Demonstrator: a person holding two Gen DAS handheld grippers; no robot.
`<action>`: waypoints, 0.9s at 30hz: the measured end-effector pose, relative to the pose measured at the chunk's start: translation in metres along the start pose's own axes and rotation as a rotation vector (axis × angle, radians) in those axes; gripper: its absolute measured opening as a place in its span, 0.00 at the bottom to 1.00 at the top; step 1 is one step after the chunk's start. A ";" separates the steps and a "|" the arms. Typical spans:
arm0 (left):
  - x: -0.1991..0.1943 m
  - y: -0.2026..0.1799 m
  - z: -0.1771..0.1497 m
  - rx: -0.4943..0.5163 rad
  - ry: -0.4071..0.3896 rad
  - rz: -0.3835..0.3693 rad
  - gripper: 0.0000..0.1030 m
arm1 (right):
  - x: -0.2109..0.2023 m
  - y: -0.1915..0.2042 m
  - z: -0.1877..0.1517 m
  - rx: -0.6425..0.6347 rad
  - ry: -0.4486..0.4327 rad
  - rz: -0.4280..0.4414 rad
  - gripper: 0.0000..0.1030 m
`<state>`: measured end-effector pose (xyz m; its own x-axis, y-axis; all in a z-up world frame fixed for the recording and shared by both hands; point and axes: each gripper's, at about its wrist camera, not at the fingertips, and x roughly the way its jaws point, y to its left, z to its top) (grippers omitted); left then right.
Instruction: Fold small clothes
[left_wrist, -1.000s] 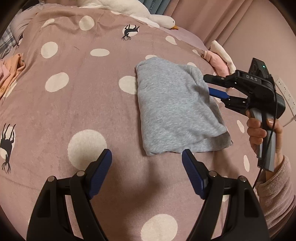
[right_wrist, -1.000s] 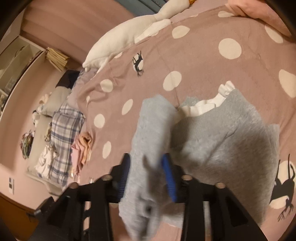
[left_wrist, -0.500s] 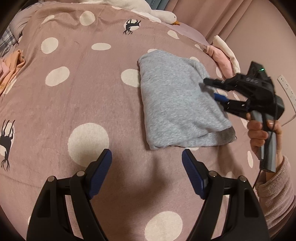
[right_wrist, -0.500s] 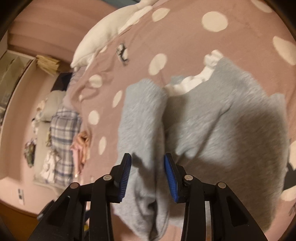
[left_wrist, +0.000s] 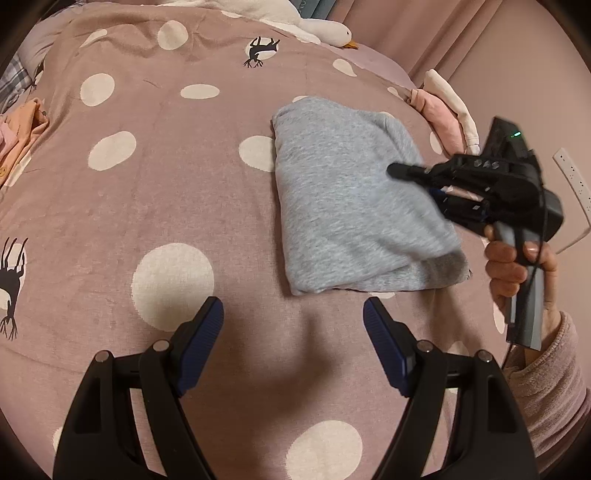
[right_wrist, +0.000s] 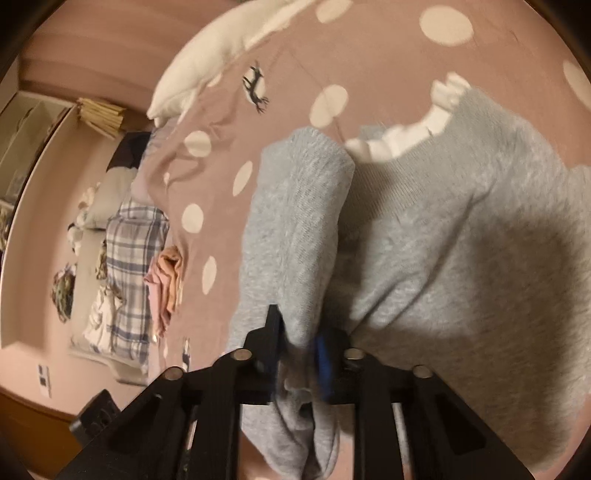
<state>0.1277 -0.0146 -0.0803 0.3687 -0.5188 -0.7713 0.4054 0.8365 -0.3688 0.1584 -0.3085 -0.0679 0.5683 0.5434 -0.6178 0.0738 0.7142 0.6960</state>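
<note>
A grey sweatshirt (left_wrist: 343, 199) lies folded on the pink polka-dot bedspread (left_wrist: 147, 177). In the right wrist view it (right_wrist: 461, 229) shows a white collar at its far edge. My right gripper (right_wrist: 297, 341) is shut on a raised grey fold of the sweatshirt, lifting it over the garment; it also shows in the left wrist view (left_wrist: 417, 181) above the sweatshirt's right side. My left gripper (left_wrist: 293, 325) is open and empty, hovering over the bedspread just in front of the sweatshirt's near edge.
A white plush goose (left_wrist: 317, 26) lies at the far edge of the bed. Pink and cream clothes (left_wrist: 447, 110) lie beyond the sweatshirt. Orange and pink garments (left_wrist: 18, 136) sit at the left. A plaid cloth (right_wrist: 133, 266) and a pink wall lie beyond the bed.
My right gripper has closed on the grey fold and carried it left over the sweatshirt. My left gripper stayed open and drifted slightly.
</note>
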 end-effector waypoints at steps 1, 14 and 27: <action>0.000 0.000 0.000 -0.001 0.000 0.000 0.76 | -0.006 0.007 0.001 -0.026 -0.028 -0.001 0.14; -0.006 0.000 0.001 0.004 -0.011 -0.010 0.76 | -0.061 0.034 0.018 -0.119 -0.211 0.055 0.12; -0.003 -0.048 0.040 0.076 -0.061 -0.093 0.76 | -0.087 -0.050 -0.001 0.018 -0.246 -0.127 0.12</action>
<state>0.1406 -0.0602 -0.0396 0.3754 -0.6051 -0.7021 0.5018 0.7696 -0.3949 0.1041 -0.3908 -0.0496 0.7356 0.3247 -0.5945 0.1707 0.7604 0.6266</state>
